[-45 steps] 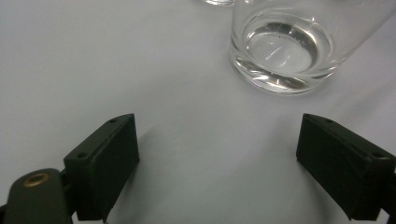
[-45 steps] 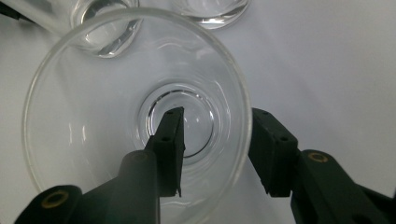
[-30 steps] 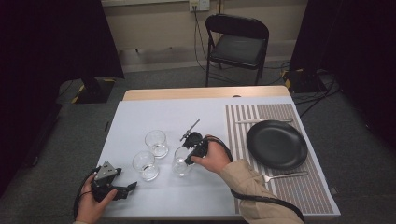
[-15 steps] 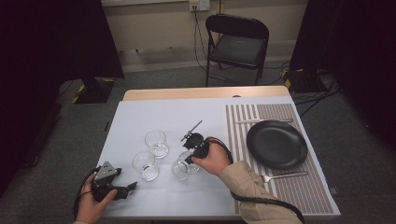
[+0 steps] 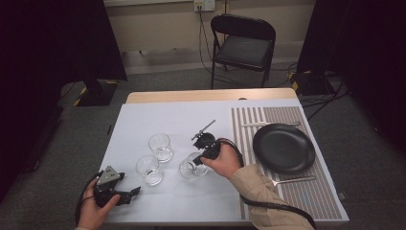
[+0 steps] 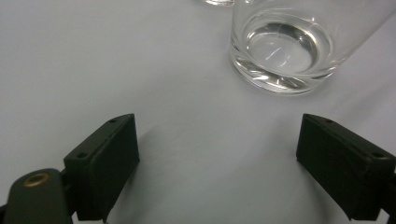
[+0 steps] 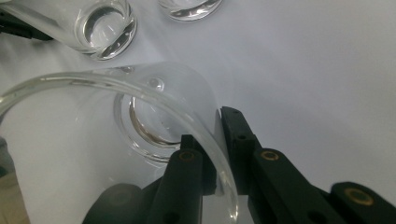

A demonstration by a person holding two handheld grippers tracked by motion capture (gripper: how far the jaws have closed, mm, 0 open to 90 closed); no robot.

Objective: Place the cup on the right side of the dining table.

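- Tilted glass (image 5: 191, 167) sits near the middle of the white table cover (image 5: 143, 120), leaning with its mouth toward your right gripper (image 5: 207, 149), which has its jaws clamped on the rim.
- Your right gripper view shows what the high view cannot: one black jaw inside the tilted glass (image 7: 159, 126), the other outside, the thin clear wall pinched between them at the right gripper (image 7: 219, 154).
- In the high view you can see two more glasses standing upright just to the left, the far glass (image 5: 160, 147) and the near glass (image 5: 148, 169), both apart from the held one.
- Your left gripper (image 5: 117, 191) rests at the table's near left edge; its own view shows the left gripper (image 6: 217, 172) with jaws spread wide over bare cloth, the near glass (image 6: 285, 51) ahead of them and untouched.
- All three glasses are clear, round tumblers with thick bases; the cover is smooth and matte.
- A round black plate (image 5: 283, 147) lies on a striped placemat (image 5: 306, 191) to the right.
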